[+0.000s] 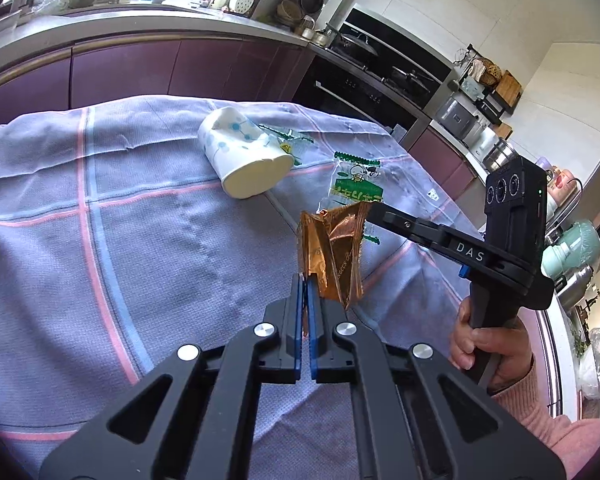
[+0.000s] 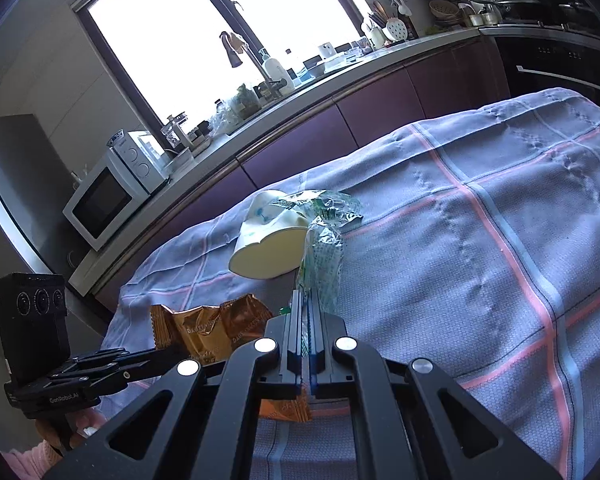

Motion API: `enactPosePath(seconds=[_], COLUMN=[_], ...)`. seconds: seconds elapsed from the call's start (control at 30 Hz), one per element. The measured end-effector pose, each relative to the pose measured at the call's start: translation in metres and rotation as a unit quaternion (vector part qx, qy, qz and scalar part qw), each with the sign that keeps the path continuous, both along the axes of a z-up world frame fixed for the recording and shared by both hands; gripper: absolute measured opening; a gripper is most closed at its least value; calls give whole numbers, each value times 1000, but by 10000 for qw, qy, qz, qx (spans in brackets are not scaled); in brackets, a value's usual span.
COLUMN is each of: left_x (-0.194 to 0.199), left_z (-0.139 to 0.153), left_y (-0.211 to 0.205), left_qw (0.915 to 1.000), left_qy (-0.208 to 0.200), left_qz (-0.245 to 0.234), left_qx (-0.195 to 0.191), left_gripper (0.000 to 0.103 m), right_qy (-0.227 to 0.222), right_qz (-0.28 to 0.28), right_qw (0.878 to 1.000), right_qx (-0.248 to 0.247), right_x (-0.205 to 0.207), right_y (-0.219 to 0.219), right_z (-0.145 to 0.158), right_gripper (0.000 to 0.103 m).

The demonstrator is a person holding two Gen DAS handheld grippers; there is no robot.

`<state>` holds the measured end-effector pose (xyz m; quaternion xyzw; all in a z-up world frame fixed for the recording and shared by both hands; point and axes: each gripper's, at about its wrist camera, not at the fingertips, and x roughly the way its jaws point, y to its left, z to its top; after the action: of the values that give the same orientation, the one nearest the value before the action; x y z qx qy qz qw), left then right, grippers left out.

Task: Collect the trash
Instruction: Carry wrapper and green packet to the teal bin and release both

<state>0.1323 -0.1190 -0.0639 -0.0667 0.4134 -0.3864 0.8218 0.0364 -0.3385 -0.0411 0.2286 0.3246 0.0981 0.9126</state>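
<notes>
Left gripper (image 1: 304,280): clamped tight on the lower corner of a gold wrapper (image 1: 332,252), blue pads (image 1: 298,304) almost touching, foil crumpled and upright above the tips, clear of the cloth (image 1: 140,200). Right gripper (image 2: 305,294): closed on a clear green wrapper (image 2: 324,256), film standing up from the tips and twisted, print too creased to read. From the left wrist, right fingertips lost behind the gold foil, so no grip visible from that side; only the black arm, the camera block and a hand (image 1: 488,344) round the handle, with a pink sleeve (image 1: 560,440) cut off at the edge. From the right wrist, left fingertips hidden behind the right gripper's own frame, the gold wrapper partly covered by it too, and the holding hand barely visible in the dark bottom corner. On the cloth beyond both tools: a paper cup (image 1: 246,156) on its side, mouth squashed out of round and turned toward the cameras. Tucked against the cup's far side, a second green wrapper (image 1: 284,136), mostly hidden by the cup; cannot tell whether under it or only beside it. Table itself fully covered by the cloth, near edge out of frame. Counter (image 1: 140,28) behind cluttered, items small and washed out by window glare.
</notes>
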Motion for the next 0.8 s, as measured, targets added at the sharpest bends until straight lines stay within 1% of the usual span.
enactPosePath(seconds=[0.27,0.43,0.67,0.8], left_x=[-19,-32,-51,-64], left_z=[16,23,36,48], left_y=[55,94,160,198], left_qw=[9991,9972,9911,9854], left_qy=[-238,-381,-534,-683], left_qz=[328,613,1196,1541], left_qx=[-130,-172,-228,-228], left_gripper=[3,3,3,3], right_qy=[-191,-291,-418,-450], right_qz=[239,579,1155,1512], right_qw=[9995,9979,9924,9875], right_qx=[42,36,22,33], right_x=[-4,-3,3,8], right_y=[21,46,93,122], right_z=[13,22,35,40], right_gripper=[2,2,2,2])
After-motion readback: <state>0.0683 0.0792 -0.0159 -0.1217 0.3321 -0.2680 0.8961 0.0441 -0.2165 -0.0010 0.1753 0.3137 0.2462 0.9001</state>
